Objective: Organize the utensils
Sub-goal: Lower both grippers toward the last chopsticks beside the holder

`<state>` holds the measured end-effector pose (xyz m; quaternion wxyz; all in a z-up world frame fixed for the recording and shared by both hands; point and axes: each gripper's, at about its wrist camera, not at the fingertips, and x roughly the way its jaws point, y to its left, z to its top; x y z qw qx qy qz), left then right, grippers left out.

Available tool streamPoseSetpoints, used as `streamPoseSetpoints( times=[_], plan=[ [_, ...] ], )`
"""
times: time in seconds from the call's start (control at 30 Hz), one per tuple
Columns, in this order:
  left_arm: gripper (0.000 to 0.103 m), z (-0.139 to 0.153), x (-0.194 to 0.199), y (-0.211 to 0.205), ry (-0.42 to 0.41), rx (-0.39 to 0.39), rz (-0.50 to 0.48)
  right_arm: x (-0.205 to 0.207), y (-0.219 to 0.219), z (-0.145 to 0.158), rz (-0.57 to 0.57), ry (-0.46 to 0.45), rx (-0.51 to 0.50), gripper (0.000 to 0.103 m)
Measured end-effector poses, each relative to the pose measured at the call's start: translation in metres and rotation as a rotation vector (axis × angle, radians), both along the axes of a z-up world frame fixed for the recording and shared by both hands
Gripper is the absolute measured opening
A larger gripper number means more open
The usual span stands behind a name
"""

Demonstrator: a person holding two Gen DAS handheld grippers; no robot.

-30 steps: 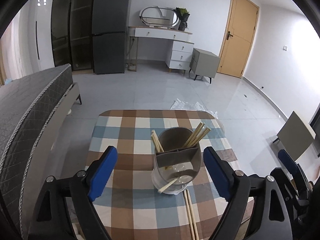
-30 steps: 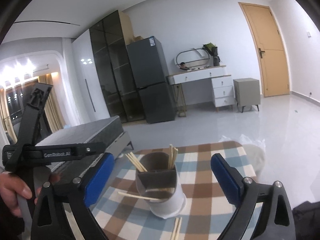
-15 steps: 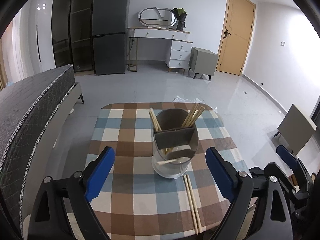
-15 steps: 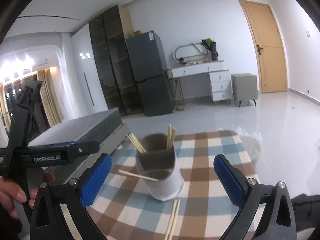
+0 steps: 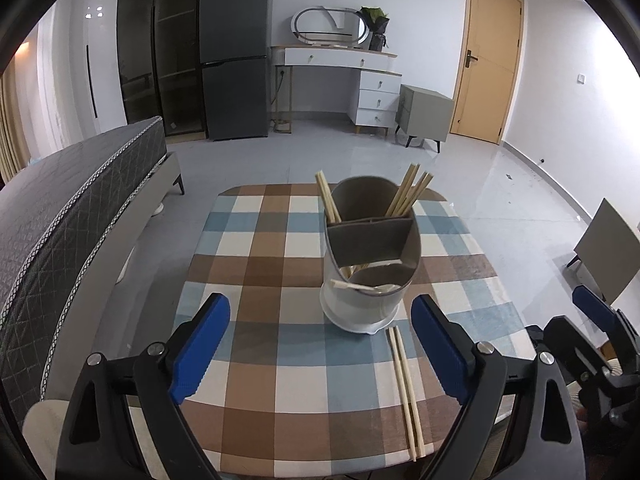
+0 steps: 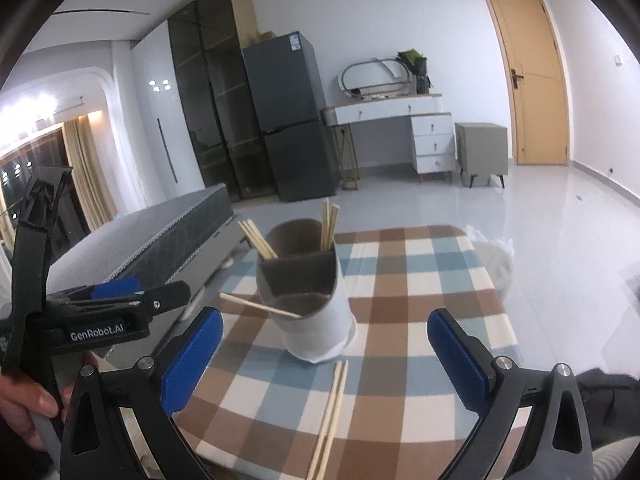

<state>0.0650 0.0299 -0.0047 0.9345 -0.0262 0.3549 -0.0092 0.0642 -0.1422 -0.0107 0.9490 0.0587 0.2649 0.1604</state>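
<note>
Left wrist: left gripper (image 5: pixel 320 344) spread wide, gripping nothing, aimed at utensil holder (image 5: pixel 370 264) at 12 o'clock; loose chopstick pair (image 5: pixel 405 390) on checked tablecloth (image 5: pixel 260 360) at 5 o'clock, likely next pickup.

Right wrist: right gripper (image 6: pixel 325 354) likewise gaping, empty; chopstick pair (image 6: pixel 331 404) at 6 o'clock, touching neither pad.

Left gripper (image 5: pixel 320 348): jaws wide apart, nothing between the pads, angled downward. Right gripper (image 6: pixel 324 356): jaws likewise spread and empty. A hand (image 6: pixel 24 404) grips the left gripper's handle.
</note>
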Motion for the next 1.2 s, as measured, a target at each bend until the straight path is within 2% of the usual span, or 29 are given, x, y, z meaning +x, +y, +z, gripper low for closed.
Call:
streamPoseSetpoints(
  times=[0.4,0.63,0.73,0.83,0.9,1.07,1.2],
  plan=[
    [0.089,-0.037,0.016,0.000,0.077,0.027,0.008,0.029,0.006,-0.045,-0.008,0.218,-0.053,0.103],
    [0.089,-0.041,0.019,0.006,0.091,0.017,0.004,0.054,0.011,-0.080,-0.023,0.362,-0.083,0.101],
    [0.089,-0.042,0.021,0.012,0.095,0.015,0.021,0.066,0.014,-0.098,-0.019,0.424,-0.111,0.091],
    [0.089,-0.049,0.028,0.022,0.138,-0.011,0.050,0.079,0.020,-0.118,-0.009,0.502,-0.134,0.077],
    [0.089,-0.052,0.031,0.026,0.161,-0.025,0.071,0.085,0.023,-0.127,-0.007,0.530,-0.150,0.072],
    [0.089,-0.056,0.034,0.034,0.189,-0.030,0.107,0.093,0.038,-0.140,0.008,0.559,-0.200,0.061],
    [0.089,-0.061,0.036,0.043,0.219,-0.046,0.138,0.097,0.054,-0.150,0.021,0.560,-0.308,0.046]
  ],
)
